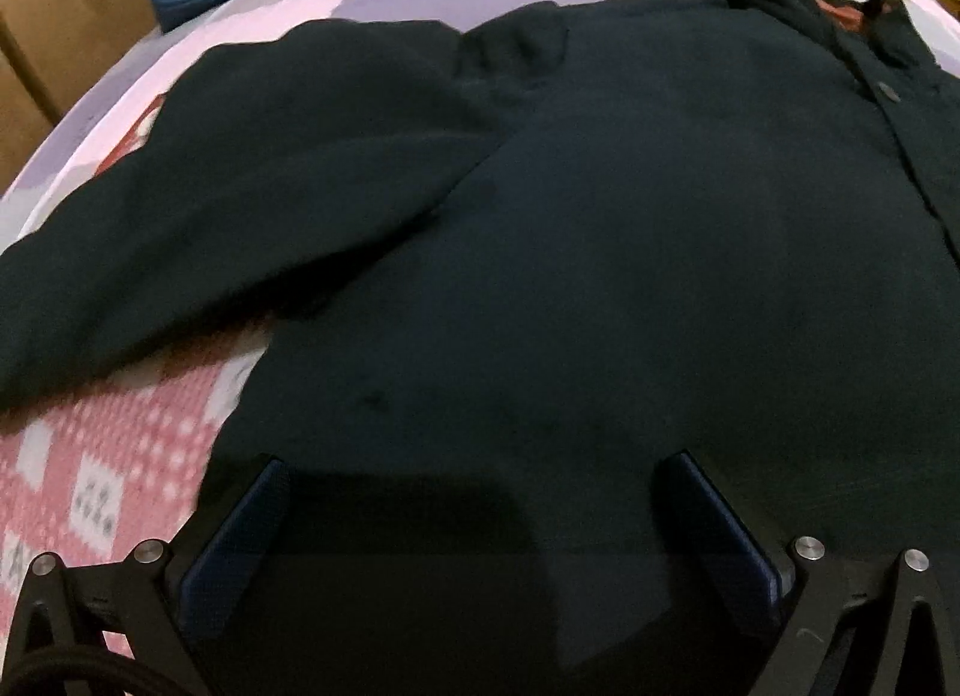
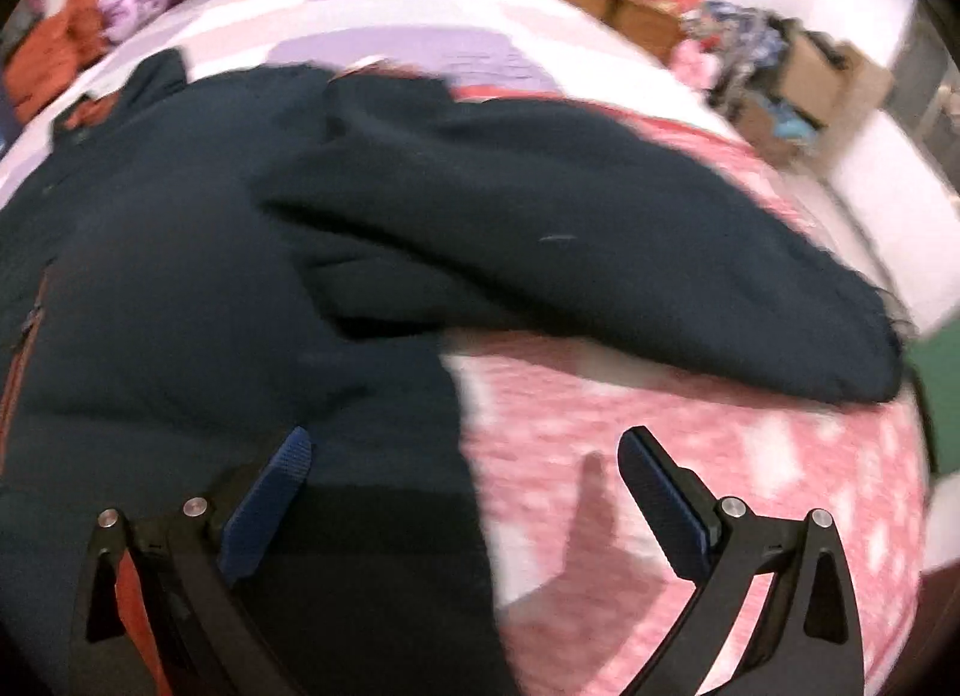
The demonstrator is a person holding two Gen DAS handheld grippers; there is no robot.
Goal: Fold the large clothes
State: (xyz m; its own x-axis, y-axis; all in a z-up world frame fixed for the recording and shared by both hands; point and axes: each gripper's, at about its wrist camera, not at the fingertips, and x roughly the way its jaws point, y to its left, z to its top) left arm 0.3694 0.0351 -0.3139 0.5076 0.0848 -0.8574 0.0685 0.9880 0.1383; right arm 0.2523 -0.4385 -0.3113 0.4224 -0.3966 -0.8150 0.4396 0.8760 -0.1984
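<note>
The left gripper (image 1: 474,468) hovered with fingers apart over the dark coat (image 1: 600,216) spread flat on the quilted bed (image 1: 120,456) — seemingly laid out for folding — while the right gripper (image 2: 465,450), likewise spread wide, straddled its side edge below the outflung sleeve (image 2: 570,228).

1. The dark green matt woolly cloth coat (image 1: 600,216) is looking soft and slightly fuzzy.
2. The pink-and-lilac patchwork cotton bedspread (image 2: 690,438) is showing matt.
3. The left hand-held gripper (image 1: 477,465) is showing ribbed blue pads (image 1: 720,528), matt black plastic and shiny metal rivets.
</note>
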